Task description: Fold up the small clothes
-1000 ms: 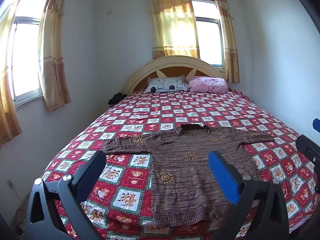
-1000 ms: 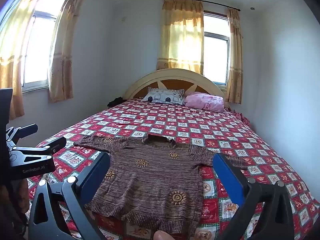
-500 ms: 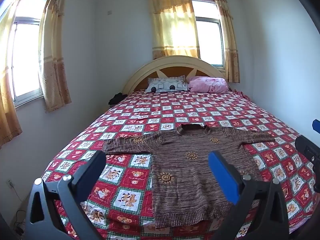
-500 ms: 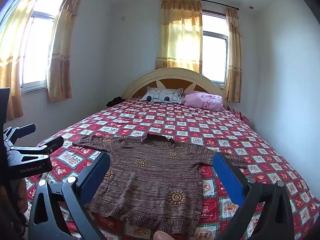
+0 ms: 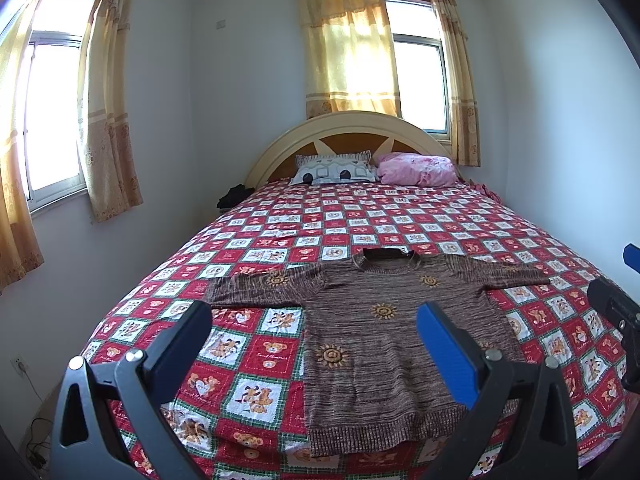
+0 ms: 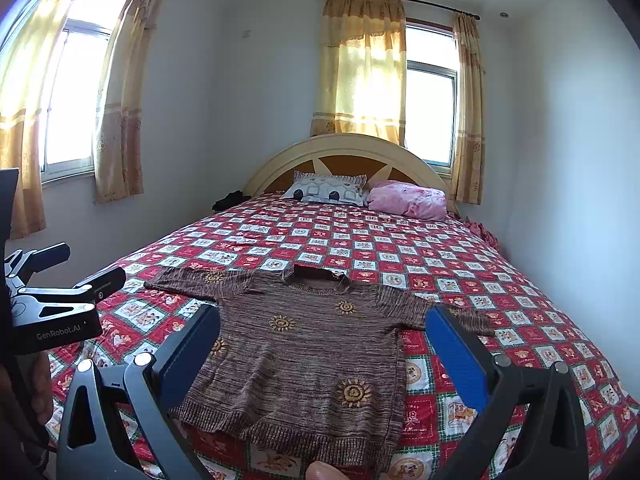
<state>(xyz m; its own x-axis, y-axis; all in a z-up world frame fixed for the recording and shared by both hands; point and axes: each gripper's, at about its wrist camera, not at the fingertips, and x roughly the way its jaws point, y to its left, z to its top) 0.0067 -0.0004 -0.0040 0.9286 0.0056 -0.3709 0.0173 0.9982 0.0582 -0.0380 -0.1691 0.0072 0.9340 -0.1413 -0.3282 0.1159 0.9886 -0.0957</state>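
Left gripper point(image 6: 76, 276), body marked "GenRobot.AI", and right gripper point(image 6: 324, 336) both hover fully spread, gripping nothing, above brown sweater point(image 6: 304, 352) lying flat, unfolded, on checked bedspread point(image 6: 460, 276)

Sweater point(image 5: 384, 336) spread flat on bedspread point(image 5: 280, 248) near foot of bed; two pillows point(image 5: 334, 168) behind, against headboard point(image 5: 352, 130).

Sweater point(image 5: 384, 344) hem partly hidden behind right finger of left gripper point(image 5: 314, 346). Right gripper point(image 5: 616, 312) cut off at frame edge (jaws unseen there). Dark bundle point(image 5: 234, 196) by headboard too small to identify.
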